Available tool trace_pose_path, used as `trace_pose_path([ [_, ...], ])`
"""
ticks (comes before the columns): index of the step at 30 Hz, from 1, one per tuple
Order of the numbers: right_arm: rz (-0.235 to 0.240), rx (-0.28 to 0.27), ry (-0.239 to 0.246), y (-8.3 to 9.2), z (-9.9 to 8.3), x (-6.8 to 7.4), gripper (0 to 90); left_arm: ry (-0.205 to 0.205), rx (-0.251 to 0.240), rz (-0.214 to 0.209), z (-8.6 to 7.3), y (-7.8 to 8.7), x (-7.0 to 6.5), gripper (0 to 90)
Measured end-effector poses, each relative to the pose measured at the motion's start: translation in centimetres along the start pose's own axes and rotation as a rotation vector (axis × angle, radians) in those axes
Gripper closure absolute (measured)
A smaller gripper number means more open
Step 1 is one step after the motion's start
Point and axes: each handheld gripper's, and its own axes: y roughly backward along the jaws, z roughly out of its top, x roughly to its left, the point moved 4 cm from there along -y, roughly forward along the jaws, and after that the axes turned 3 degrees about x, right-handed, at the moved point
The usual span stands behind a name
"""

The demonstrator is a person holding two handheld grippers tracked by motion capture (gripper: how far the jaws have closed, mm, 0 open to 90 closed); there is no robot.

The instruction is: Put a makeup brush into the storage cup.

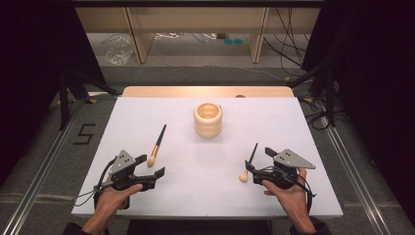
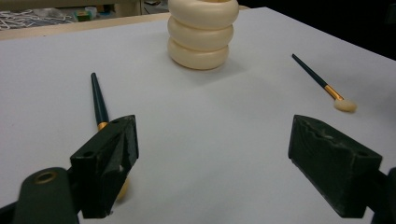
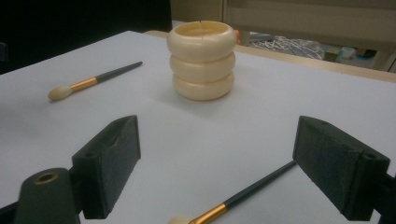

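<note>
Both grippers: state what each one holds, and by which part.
Nothing is held. The left gripper and right gripper are open, and each brush lies free on the table.

Between the wide-apart fingers [image 2: 334,170] of the left gripper [image 1: 152,166] the white table [image 1: 147,112] lies bare, a clear lane running ahead to the cream ringed holder [image 1: 208,119]. A brush [image 1: 157,145] lies just beside its left finger, the bristle end tucked against the pad's outer side. Between the spread fingers [image 3: 340,165] of the right gripper [image 1: 259,159] a second brush [image 1: 247,163] lies slanted across the gap, blocking the lower part; ahead of it the surface is open up to the holder.
</note>
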Motion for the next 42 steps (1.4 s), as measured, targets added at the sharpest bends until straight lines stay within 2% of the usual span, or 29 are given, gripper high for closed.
trace_pose_path([
  [7,0.013,0.013,-0.001,0.0,-0.1,0.0,16.0,0.002,0.0,-0.002,0.0,-0.1,0.0,15.9],
  [9,0.009,0.003,0.013,-0.1,-0.1,-0.1,16.2,0.02,-0.004,-0.005,0.0,-0.2,-0.1,16.0],
  [23,0.024,0.007,0.031,-0.3,-0.1,-0.5,18.1,0.004,0.003,0.0,0.1,-0.2,0.0,15.9],
  [24,0.029,0.026,0.033,-0.2,-0.1,-0.7,18.3,0.006,0.004,-0.001,0.1,-0.2,0.0,15.9],
  [27,0.036,0.036,0.038,-0.4,-0.2,-0.9,19.5,0.022,0.003,-0.005,0.0,-0.3,-0.1,15.9],
  [28,0.056,0.071,0.048,-0.5,-0.3,-1.2,21.8,0.023,0.004,-0.004,0.0,-0.3,0.0,15.9],
  [29,0.056,0.071,0.048,-0.5,-0.3,-1.2,21.8,0.023,0.004,-0.004,0.0,-0.3,0.0,15.9],
  [30,0.075,0.107,0.065,-0.6,-0.3,-1.4,21.8,0.023,0.005,0.0,0.0,-0.2,0.0,15.9],
  [35,0.083,0.152,0.096,-0.7,0.0,-1.7,21.3,0.02,0.003,-0.003,-0.1,-0.1,0.0,15.9],
  [37,0.092,0.176,0.115,-0.6,0.2,-1.8,21.3,0.005,0.005,0.001,-0.1,0.0,0.1,16.0],
  [38,0.097,0.195,0.145,-0.7,0.2,-2.0,21.3,0.01,-0.003,0.0,-0.1,0.0,0.1,16.0],
  [40,0.107,0.208,0.174,-0.9,0.3,-2.1,21.5,0.013,0.003,0.002,-0.1,0.1,0.1,16.0],
  [41,0.112,0.226,0.173,-0.9,0.2,-2.1,22.0,0.013,0.003,0.002,-0.1,0.1,0.1,16.0],
  [42,0.121,0.241,0.195,-1.2,0.3,-2.3,23.2,0.026,0.002,0.006,-0.1,0.0,0.0,15.9],
])
